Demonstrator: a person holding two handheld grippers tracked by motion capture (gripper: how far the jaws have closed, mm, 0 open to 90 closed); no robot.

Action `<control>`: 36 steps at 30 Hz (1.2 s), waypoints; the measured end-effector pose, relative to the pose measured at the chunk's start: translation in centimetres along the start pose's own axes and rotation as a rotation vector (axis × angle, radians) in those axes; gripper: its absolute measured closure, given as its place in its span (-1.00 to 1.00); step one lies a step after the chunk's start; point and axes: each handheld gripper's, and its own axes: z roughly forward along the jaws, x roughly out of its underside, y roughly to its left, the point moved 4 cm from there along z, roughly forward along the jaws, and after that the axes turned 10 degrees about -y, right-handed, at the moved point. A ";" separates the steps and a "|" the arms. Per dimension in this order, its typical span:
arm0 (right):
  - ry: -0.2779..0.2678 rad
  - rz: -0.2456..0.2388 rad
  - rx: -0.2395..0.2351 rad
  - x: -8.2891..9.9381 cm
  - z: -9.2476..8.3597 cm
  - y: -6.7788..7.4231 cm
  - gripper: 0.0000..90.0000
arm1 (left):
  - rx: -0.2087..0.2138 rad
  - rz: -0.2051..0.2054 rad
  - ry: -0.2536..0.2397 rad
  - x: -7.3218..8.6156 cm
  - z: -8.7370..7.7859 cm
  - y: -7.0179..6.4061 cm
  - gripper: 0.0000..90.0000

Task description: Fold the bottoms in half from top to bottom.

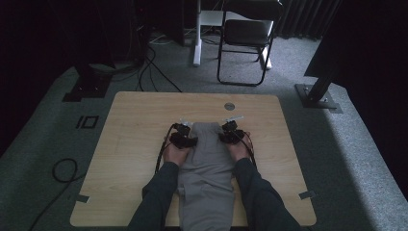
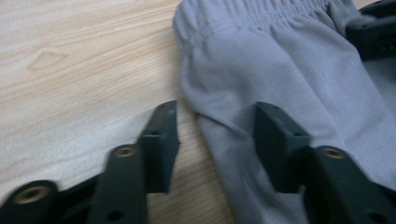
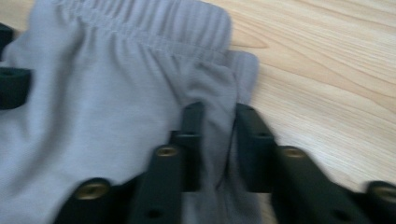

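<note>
The wooden table (image 1: 134, 125) has broad bare board to either side of the work and a strip of it beyond, up to the far edge where a small round metal cap (image 1: 229, 106) sits; the near edge is crossed by the person's two dark sleeves, and bits of tape mark the near corners; past the table there is grey carpet, a folding chair (image 1: 246, 36) well apart, and loose cables on the floor to the left.

The grey trousers (image 1: 206, 163) lie lengthwise down the middle of the table, waistband toward the far edge and the legs running back over the near edge between the forearms; the cloth is a plain pale grey knit, the waistband gathered in fine elastic ridges (image 2: 261, 16), the body mostly flat with a few soft creases.

The left gripper (image 1: 184, 136) sits at the trousers' left side just below the waistband; in the left gripper view its jaws stand apart (image 2: 217, 142), one over bare wood and the other over the cloth, the garment's side edge lying between them (whether the pads press on it I cannot tell; they look released).

The right gripper (image 1: 230, 133) is at the opposite side edge; in the right gripper view its jaws are drawn close (image 3: 218, 144), pinching a raised fold of the grey cloth near the hem of the waistband.
</note>
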 end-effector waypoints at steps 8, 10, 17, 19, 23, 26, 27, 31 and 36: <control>-0.024 0.104 -0.072 -0.7 -0.4 -1.3 0.91 | 0.032 -0.010 0.021 -1.0 -0.3 0.1 0.93; -0.065 0.097 -0.077 -1.5 -1.2 -1.5 0.91 | 0.038 -0.023 -0.019 -1.9 -1.0 0.4 0.93; -0.225 0.076 -0.083 -5.4 -4.7 -1.9 0.91 | 0.058 -0.022 -0.189 -6.0 -4.4 1.0 0.94; -0.259 0.061 -0.087 -6.5 -5.7 -2.0 0.91 | 0.056 -0.013 -0.220 -7.3 -5.3 1.1 0.94; -0.295 0.057 -0.090 -8.0 -6.8 -2.1 0.91 | 0.055 -0.006 -0.252 -8.6 -6.2 1.1 0.94; -0.290 0.053 -0.095 -7.9 -7.2 -1.9 0.91 | 0.061 0.005 -0.244 -8.6 -6.6 0.9 0.93; -0.286 0.046 -0.097 -7.8 -7.3 -1.7 0.91 | 0.065 0.008 -0.240 -8.5 -6.7 0.7 0.93; -0.273 0.028 -0.123 -6.3 -8.2 -0.9 0.90 | 0.086 0.042 -0.213 -6.8 -7.6 0.0 0.93; -0.228 -0.017 -0.175 -2.8 -9.0 0.8 0.89 | 0.116 0.080 -0.159 -2.6 -8.9 -1.4 0.93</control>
